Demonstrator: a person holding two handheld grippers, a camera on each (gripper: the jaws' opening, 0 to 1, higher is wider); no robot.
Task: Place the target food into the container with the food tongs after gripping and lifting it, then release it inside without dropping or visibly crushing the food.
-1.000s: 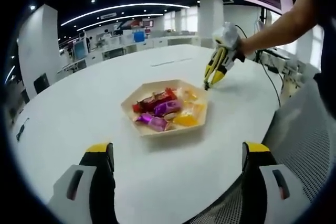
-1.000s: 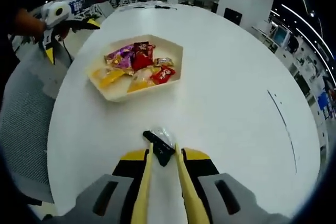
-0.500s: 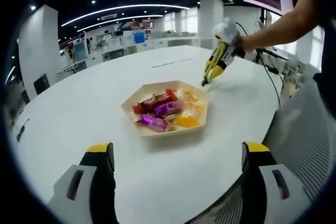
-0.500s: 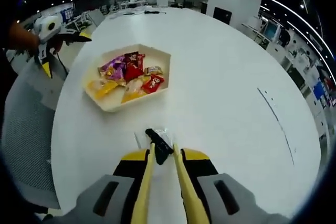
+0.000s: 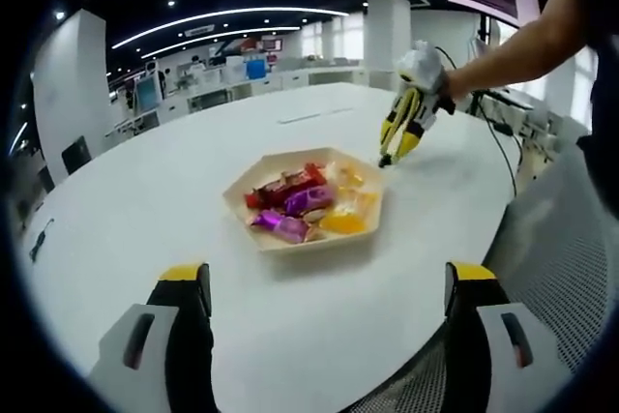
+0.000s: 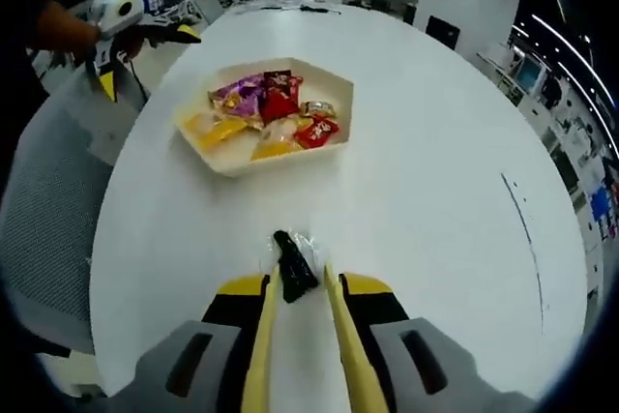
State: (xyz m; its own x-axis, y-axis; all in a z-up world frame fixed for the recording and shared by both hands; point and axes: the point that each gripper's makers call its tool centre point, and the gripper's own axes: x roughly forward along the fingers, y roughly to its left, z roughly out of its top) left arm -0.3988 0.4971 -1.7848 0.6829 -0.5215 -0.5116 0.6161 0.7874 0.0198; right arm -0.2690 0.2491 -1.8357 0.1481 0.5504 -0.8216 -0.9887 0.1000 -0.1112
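A pale hexagonal tray [image 5: 311, 245] holds several wrapped sweets in red, purple and yellow [image 5: 308, 202]. My left gripper [image 5: 327, 276] stands open near the table edge, short of the tray, with nothing between its fingers. My right gripper [image 6: 298, 287] is shut on yellow food tongs [image 6: 334, 336], and the tong tips pinch a dark sweet in a clear wrapper [image 6: 292, 260] low over the table. In the left gripper view the right gripper [image 5: 413, 103] comes in from the right, its tongs [image 5: 395, 137] pointing down just past the tray's far right corner. The tray [image 6: 232, 165] lies ahead of the tongs.
The round white table [image 5: 145, 200] spreads wide around the tray. A grey mesh chair back [image 6: 48, 200] stands at the table edge. The left gripper [image 6: 121, 16], held in a hand, shows beyond the tray. Desks and pillars stand far behind.
The right gripper with tongs and dark sweet rose a little, then came down and slightly right again. The tray now looks nearer in the right gripper view. The left gripper stayed still.
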